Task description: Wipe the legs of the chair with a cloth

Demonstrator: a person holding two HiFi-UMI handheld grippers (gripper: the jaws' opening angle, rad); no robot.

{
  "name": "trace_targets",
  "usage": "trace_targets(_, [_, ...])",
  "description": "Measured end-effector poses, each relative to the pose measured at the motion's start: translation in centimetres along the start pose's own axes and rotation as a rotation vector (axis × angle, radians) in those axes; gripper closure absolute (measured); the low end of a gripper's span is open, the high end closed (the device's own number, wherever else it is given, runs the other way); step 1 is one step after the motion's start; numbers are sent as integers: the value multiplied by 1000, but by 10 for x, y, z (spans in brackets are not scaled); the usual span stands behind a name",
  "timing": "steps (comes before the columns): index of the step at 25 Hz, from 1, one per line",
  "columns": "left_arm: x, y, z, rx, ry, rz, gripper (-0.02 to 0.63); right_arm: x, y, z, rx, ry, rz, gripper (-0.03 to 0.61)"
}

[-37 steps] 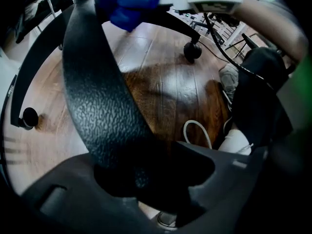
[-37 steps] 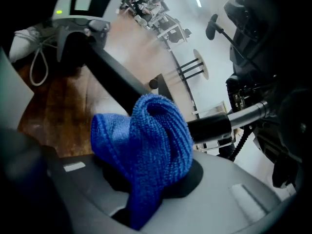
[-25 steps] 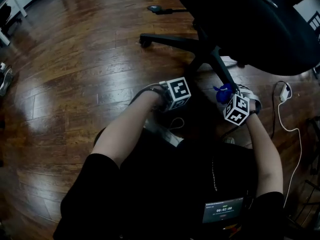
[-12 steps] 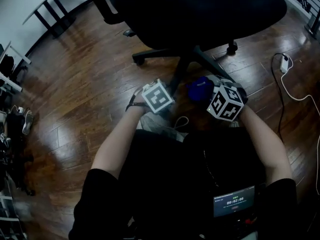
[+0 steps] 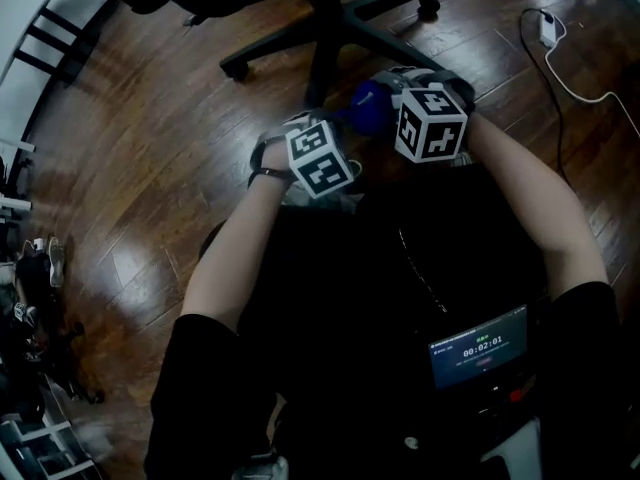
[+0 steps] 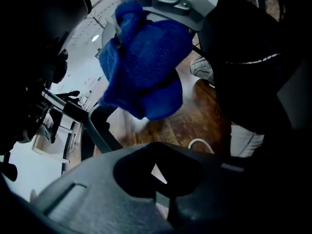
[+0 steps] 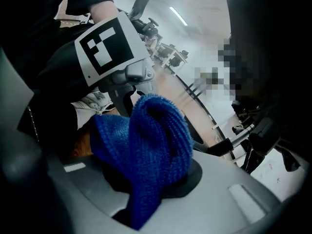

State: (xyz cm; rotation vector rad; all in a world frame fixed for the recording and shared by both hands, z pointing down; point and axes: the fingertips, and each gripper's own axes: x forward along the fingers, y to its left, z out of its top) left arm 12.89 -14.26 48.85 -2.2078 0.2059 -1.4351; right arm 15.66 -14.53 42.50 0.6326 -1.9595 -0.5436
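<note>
The black office chair's star base (image 5: pixel 322 38) stands on the wood floor at the top of the head view, one leg (image 5: pixel 380 30) reaching toward me. My right gripper (image 7: pixel 151 182) is shut on a bunched blue cloth (image 7: pixel 146 140), held just below the base (image 5: pixel 368 106). In the left gripper view the cloth (image 6: pixel 146 67) hangs from the right gripper straight ahead. My left gripper (image 6: pixel 160 179) has just closed; its jaws meet with nothing between them. Its marker cube (image 5: pixel 320 158) sits left of the cloth, apart from it.
A white cable with a plug (image 5: pixel 548 26) lies on the floor at the right. Shoes and clutter (image 5: pixel 35 268) line the left edge, with white furniture legs (image 5: pixel 45 43) at the top left. My knees and a chest-worn screen (image 5: pixel 478 346) fill the foreground.
Both grippers have come up and toward my body, away from the chair leg. The left cube has rolled. The blue cloth has stayed in the right gripper. The chair now sits higher in view.
</note>
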Motion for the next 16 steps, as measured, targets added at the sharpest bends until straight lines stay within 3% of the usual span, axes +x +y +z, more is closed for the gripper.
trace_targets(16, [-4, -12, 11, -8, -30, -23, 611, -1, 17, 7, -18, 5, 4, 509])
